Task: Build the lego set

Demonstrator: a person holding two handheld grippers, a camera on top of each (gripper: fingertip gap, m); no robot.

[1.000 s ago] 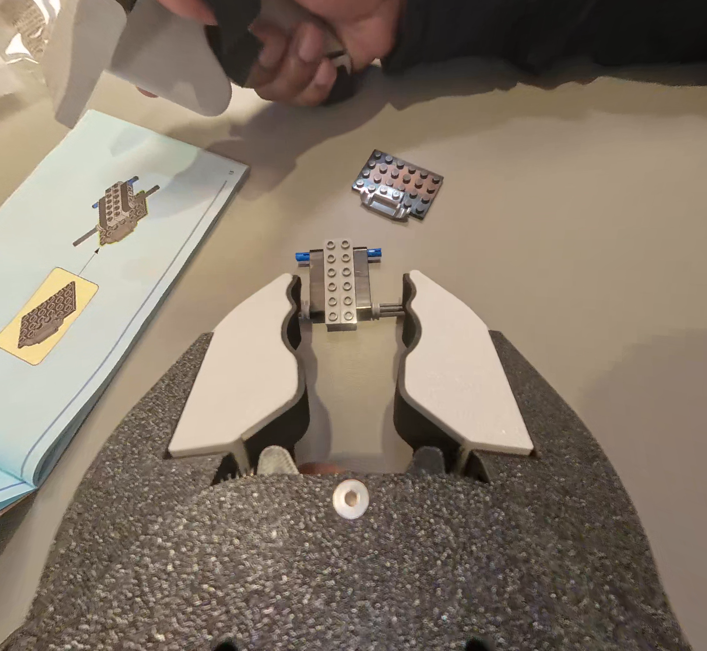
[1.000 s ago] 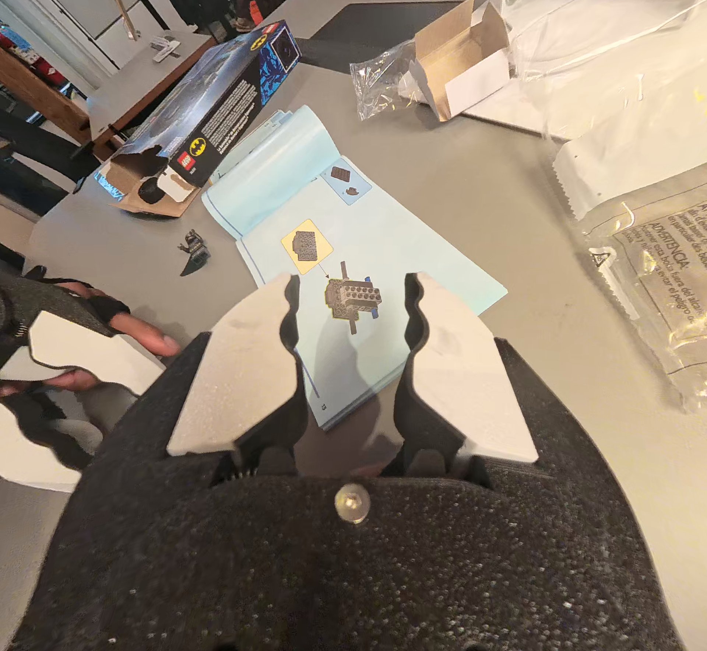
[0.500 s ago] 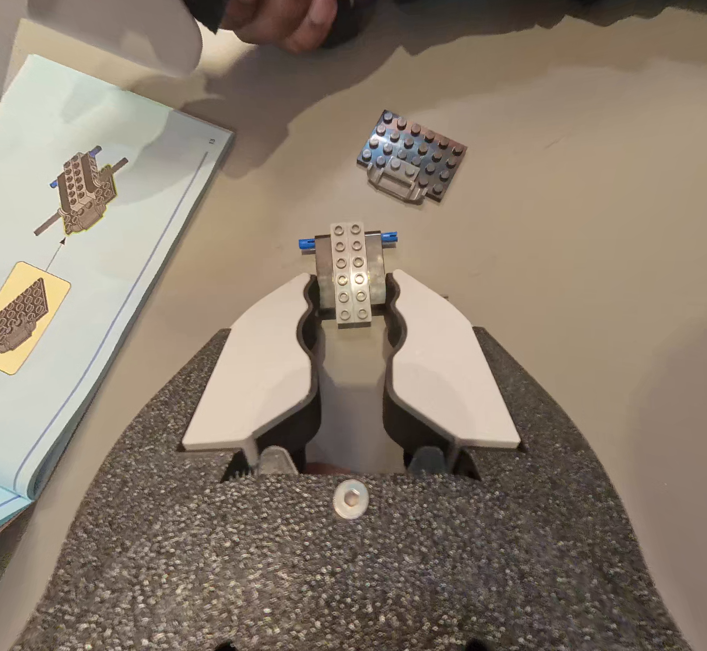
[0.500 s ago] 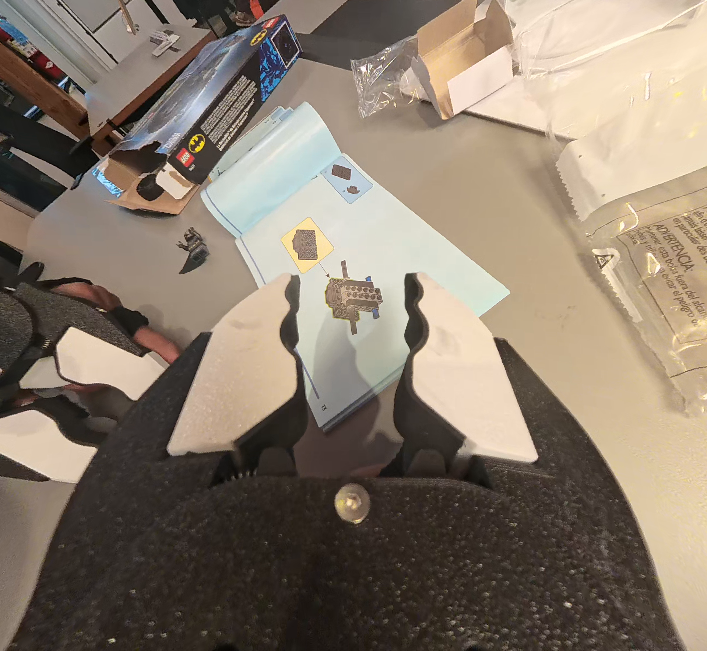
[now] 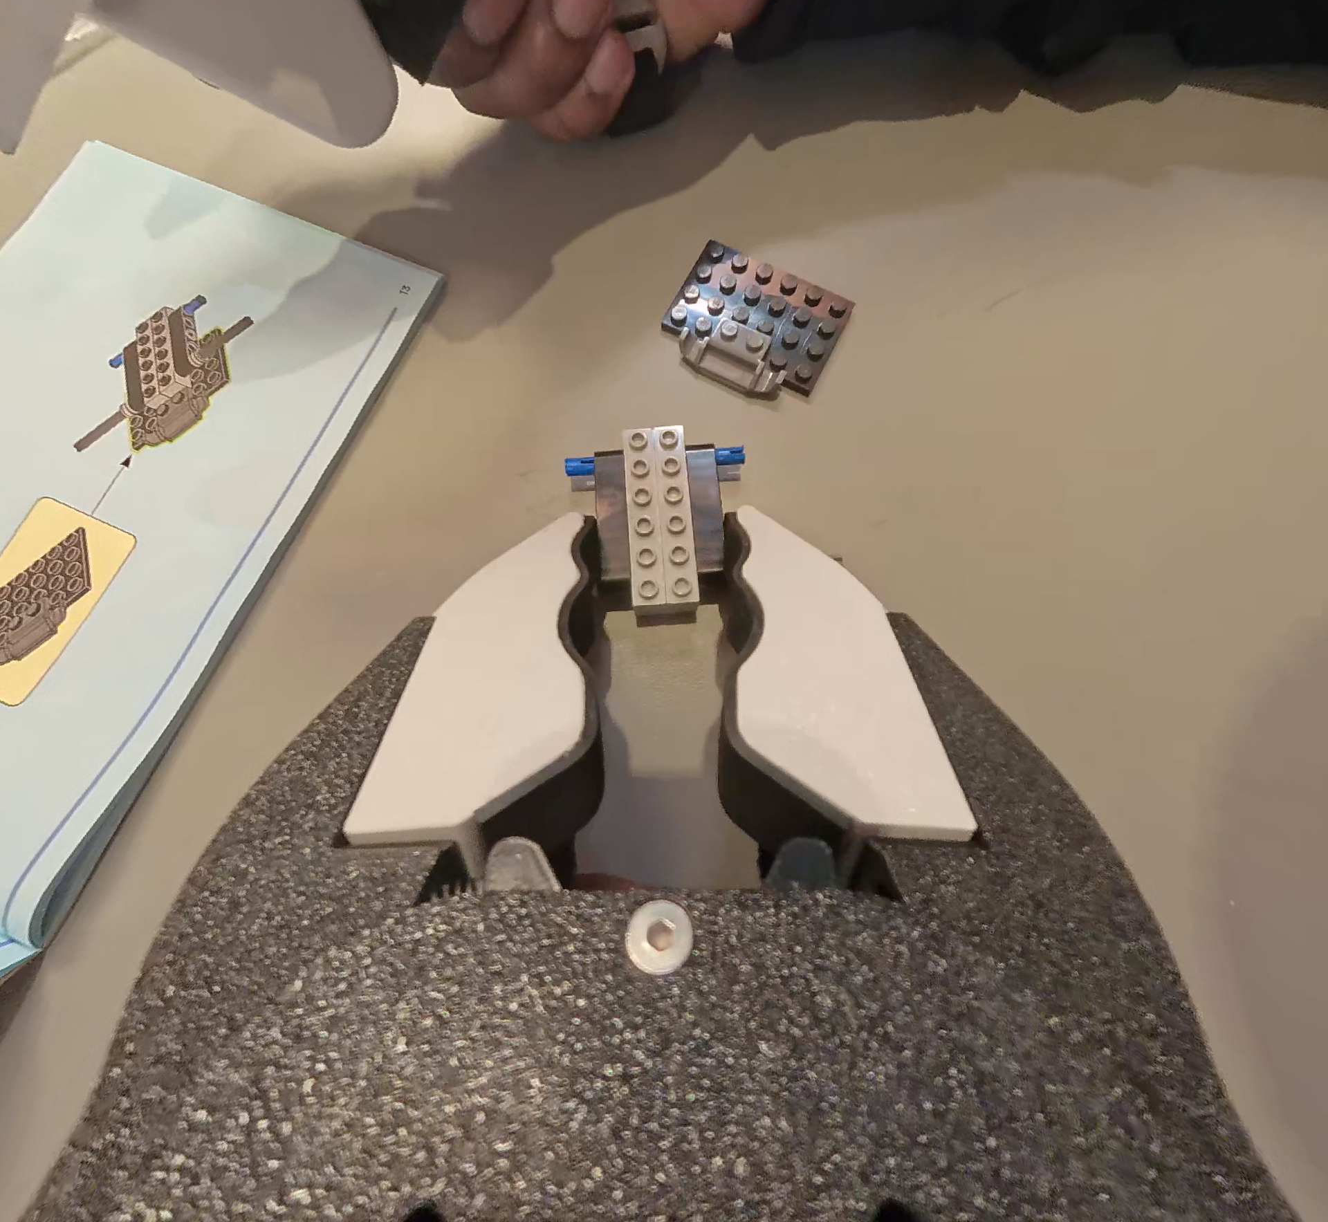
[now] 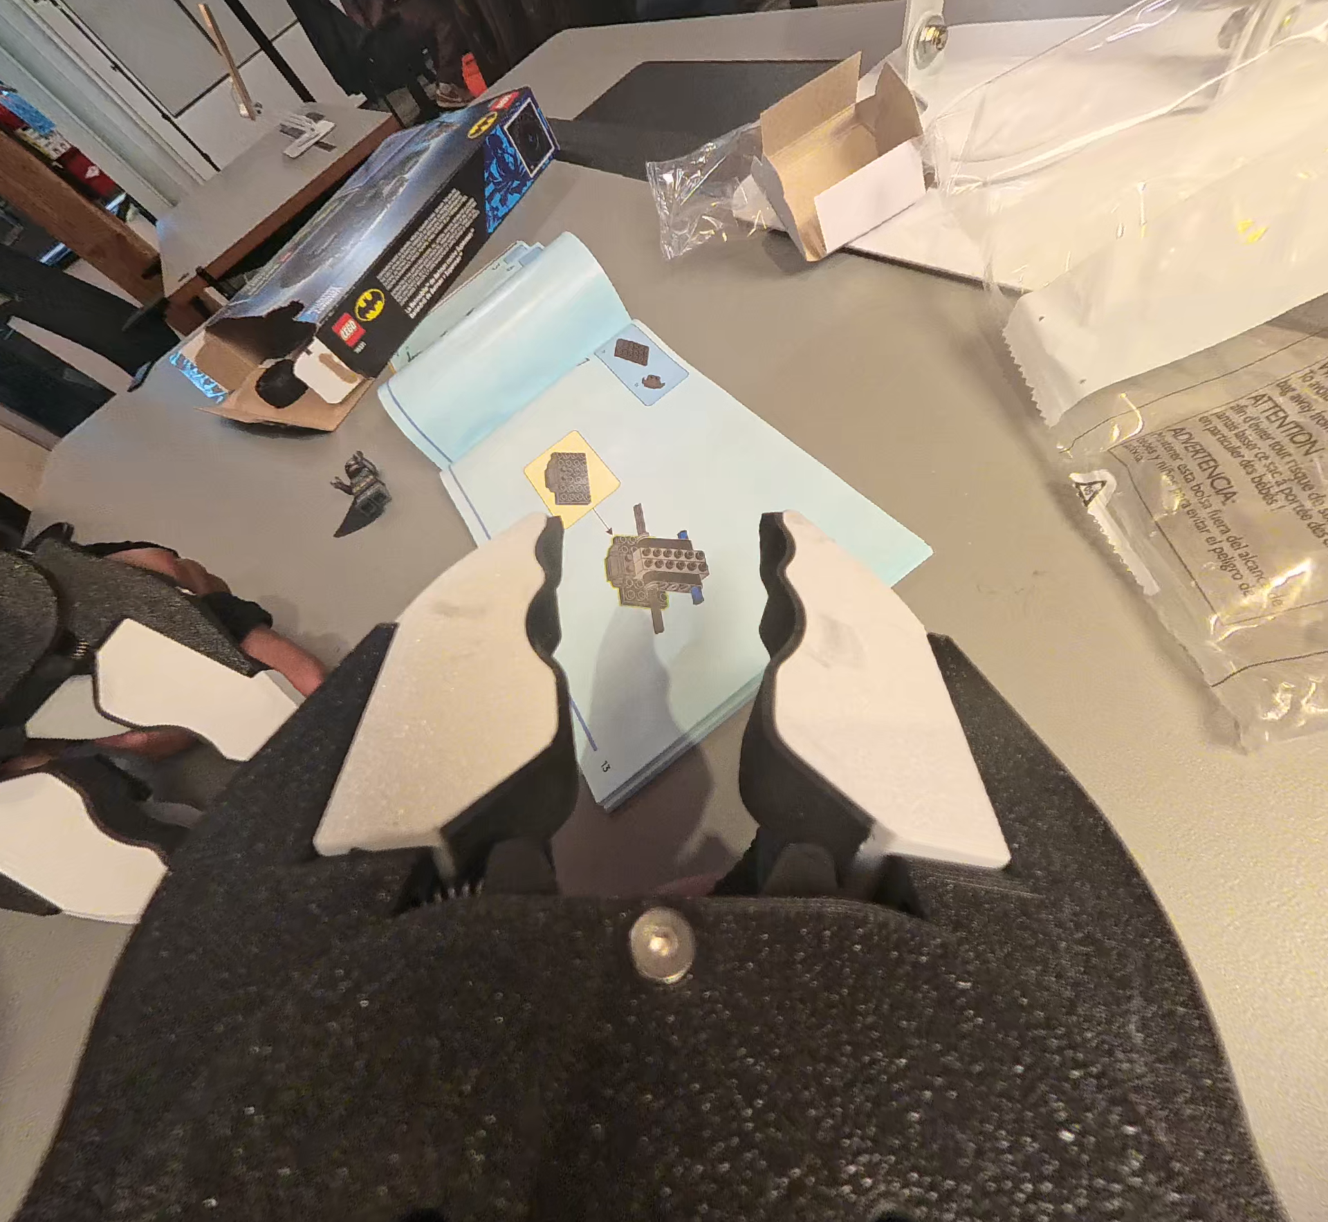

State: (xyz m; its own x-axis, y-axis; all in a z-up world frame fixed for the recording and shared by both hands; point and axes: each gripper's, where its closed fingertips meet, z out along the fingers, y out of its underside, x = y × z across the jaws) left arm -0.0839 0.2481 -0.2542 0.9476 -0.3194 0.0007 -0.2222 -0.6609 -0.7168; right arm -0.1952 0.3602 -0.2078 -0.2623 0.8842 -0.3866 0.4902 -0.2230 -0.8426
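The left tongs (image 5: pixel 661 541) grip the grey brick assembly (image 5: pixel 660 519) on the bench (image 5: pixel 1042 541), near the black plate (image 5: pixel 762 318), while the right tongs (image 6: pixel 657 562) hang open and empty over the booklet (image 6: pixel 718 469).

Speckled black foam claw (image 5: pixel 662 544) bodies, 2 white wavy-edged fingers (image 5: pixel 496 670), silver screw (image 5: pixel 658 946)
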